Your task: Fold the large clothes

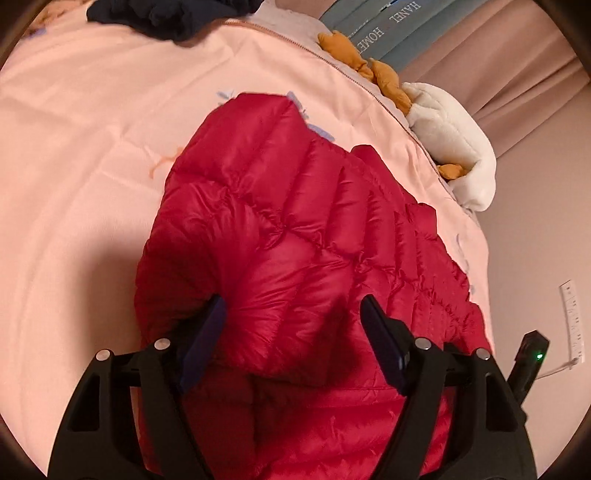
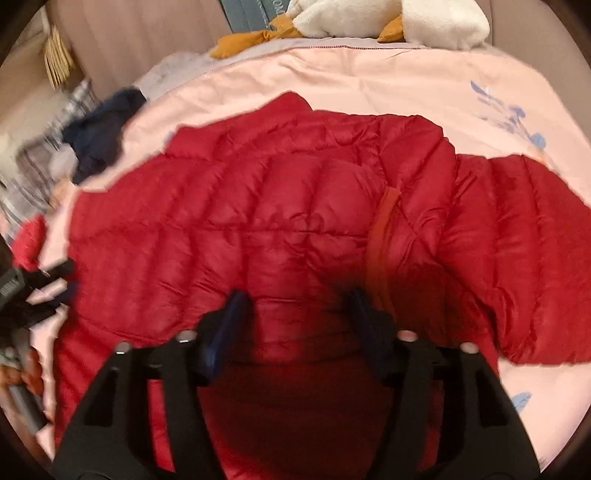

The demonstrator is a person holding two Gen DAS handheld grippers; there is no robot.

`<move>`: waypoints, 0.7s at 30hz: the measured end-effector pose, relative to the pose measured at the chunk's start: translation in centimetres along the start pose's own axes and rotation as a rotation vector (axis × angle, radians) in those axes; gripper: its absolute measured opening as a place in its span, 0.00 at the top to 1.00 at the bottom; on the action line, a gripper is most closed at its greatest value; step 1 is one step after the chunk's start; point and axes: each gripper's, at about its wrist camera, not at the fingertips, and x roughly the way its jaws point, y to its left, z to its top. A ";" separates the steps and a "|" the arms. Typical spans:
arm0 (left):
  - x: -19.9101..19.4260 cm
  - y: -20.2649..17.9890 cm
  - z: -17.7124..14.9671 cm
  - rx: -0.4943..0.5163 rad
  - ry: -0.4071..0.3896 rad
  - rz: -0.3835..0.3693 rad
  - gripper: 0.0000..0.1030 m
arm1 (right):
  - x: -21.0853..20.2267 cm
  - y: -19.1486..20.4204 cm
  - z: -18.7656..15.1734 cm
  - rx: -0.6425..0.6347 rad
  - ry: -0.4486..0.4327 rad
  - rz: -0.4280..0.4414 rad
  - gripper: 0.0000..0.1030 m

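A red quilted puffer jacket (image 1: 295,236) lies on a pink bedsheet (image 1: 81,140). In the left wrist view my left gripper (image 1: 293,306) is open, its two dark blue pads set wide apart just over the puffy fabric near the jacket's near end. In the right wrist view the jacket (image 2: 258,221) spreads across the bed with a sleeve out to the right (image 2: 517,236) and an orange-red zipper strip (image 2: 380,236) down the front. My right gripper (image 2: 295,299) is open, jaws apart, hovering over the jacket body beside the zipper.
A dark navy garment (image 1: 155,18) lies at the far end of the bed; it also shows in the right wrist view (image 2: 99,129). A white and orange plush toy (image 1: 443,136) sits by the bed edge near the curtain. The sheet's bed edge (image 2: 535,406) runs on the right.
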 end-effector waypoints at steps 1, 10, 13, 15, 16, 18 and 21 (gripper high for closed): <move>-0.3 -0.3 0.0 0.000 -0.001 0.005 0.25 | -1.5 -0.7 -0.2 0.056 -0.029 0.054 0.25; -7.6 0.7 -4.3 0.018 -0.024 -0.077 0.13 | -13.4 -13.4 -6.8 0.358 -0.214 0.152 0.13; -9.8 1.1 -6.7 0.044 -0.040 -0.046 0.13 | -17.0 -20.9 -10.3 0.533 -0.269 0.081 0.12; -10.7 1.2 -8.4 0.061 -0.039 -0.030 0.13 | -18.5 -24.5 -12.2 0.622 -0.290 0.047 0.12; -11.1 1.2 -9.2 0.068 -0.038 -0.014 0.13 | -19.0 -26.2 -13.2 0.664 -0.301 0.021 0.12; -12.0 1.3 -11.0 0.078 -0.045 -0.003 0.13 | -19.9 -28.6 -14.7 0.730 -0.319 -0.008 0.12; -13.1 1.7 -13.0 0.061 -0.057 -0.012 0.13 | -20.3 -31.6 -16.0 0.806 -0.361 0.018 0.12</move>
